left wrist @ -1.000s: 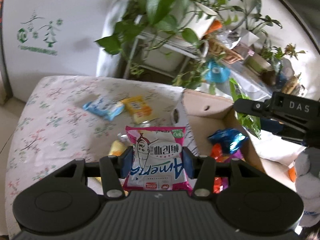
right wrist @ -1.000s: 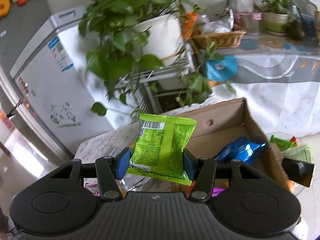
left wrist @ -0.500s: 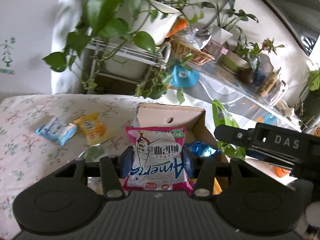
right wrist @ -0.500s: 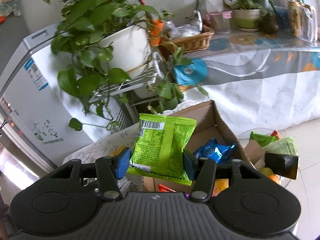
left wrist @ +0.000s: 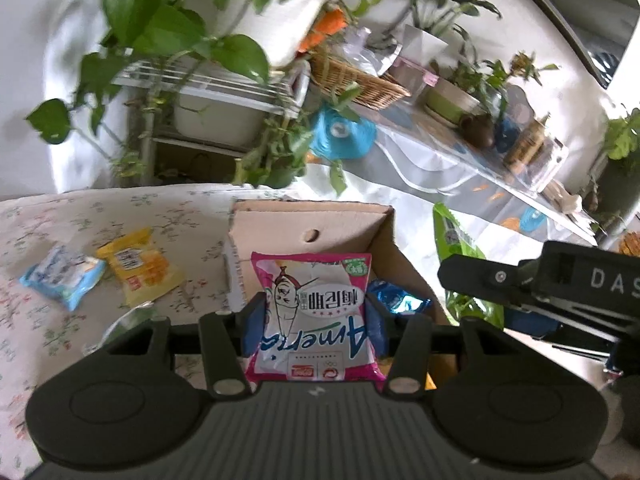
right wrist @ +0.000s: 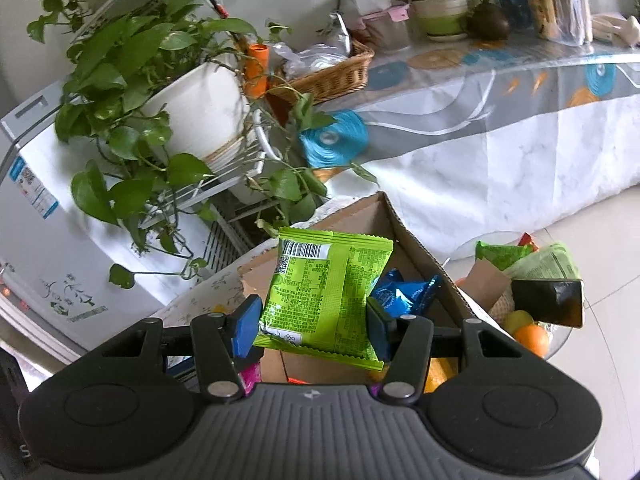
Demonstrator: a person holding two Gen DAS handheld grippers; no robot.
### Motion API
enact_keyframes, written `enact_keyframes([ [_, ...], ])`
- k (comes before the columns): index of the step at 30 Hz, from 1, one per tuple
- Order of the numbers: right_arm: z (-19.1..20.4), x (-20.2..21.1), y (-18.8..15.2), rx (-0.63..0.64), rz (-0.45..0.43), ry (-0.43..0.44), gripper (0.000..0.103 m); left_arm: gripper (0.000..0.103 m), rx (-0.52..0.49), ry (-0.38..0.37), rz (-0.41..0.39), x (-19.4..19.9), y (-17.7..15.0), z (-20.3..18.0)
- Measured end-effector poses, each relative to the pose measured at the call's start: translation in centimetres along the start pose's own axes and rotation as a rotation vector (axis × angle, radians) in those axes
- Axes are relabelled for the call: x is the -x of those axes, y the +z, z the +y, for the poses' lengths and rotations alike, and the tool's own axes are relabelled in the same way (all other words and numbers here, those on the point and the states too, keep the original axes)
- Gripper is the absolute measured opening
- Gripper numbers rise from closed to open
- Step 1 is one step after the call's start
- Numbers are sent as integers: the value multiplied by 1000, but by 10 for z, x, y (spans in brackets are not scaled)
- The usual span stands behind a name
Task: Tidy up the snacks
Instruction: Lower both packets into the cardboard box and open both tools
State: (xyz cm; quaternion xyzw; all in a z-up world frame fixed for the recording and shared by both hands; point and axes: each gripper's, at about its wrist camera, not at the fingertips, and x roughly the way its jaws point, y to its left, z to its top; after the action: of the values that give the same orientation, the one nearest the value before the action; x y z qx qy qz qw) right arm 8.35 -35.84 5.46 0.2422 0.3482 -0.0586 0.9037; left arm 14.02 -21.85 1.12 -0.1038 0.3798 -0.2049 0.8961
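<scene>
My left gripper [left wrist: 314,326] is shut on a pink and white snack bag [left wrist: 314,320], held over the near end of an open cardboard box [left wrist: 312,224]. A shiny blue packet [left wrist: 400,300] lies inside that box. My right gripper [right wrist: 312,322] is shut on a green snack bag [right wrist: 324,292], barcode side up, also above the cardboard box [right wrist: 416,248], where a blue packet [right wrist: 404,292] shows. In the left wrist view the right gripper's black body [left wrist: 560,292] reaches in from the right. A light blue packet [left wrist: 62,276] and a yellow packet [left wrist: 138,268] lie on the floral cloth [left wrist: 80,216].
Potted plants on a wire rack [left wrist: 224,88] stand behind the table. A long side table [right wrist: 500,92] with a wicker basket [right wrist: 332,76] and pots runs along the back. A glass stand with fruit and bags [right wrist: 532,320] sits on the tiled floor at right. A white appliance [right wrist: 36,216] stands left.
Both grippers have swung right toward the cardboard box, each still holding its bag. The box now sits straight under the left gripper, and the loose packets have slid to the left of view.
</scene>
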Motion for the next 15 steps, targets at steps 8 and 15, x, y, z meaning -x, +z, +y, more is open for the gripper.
enact_keyframes([
  [8,-3,-4,1,-31,-5,-55,77,83,-40,48,-12,7,1,-4],
  [15,5,-3,0,4,-14,-41,80,90,-77,92,-22,36,12,13],
])
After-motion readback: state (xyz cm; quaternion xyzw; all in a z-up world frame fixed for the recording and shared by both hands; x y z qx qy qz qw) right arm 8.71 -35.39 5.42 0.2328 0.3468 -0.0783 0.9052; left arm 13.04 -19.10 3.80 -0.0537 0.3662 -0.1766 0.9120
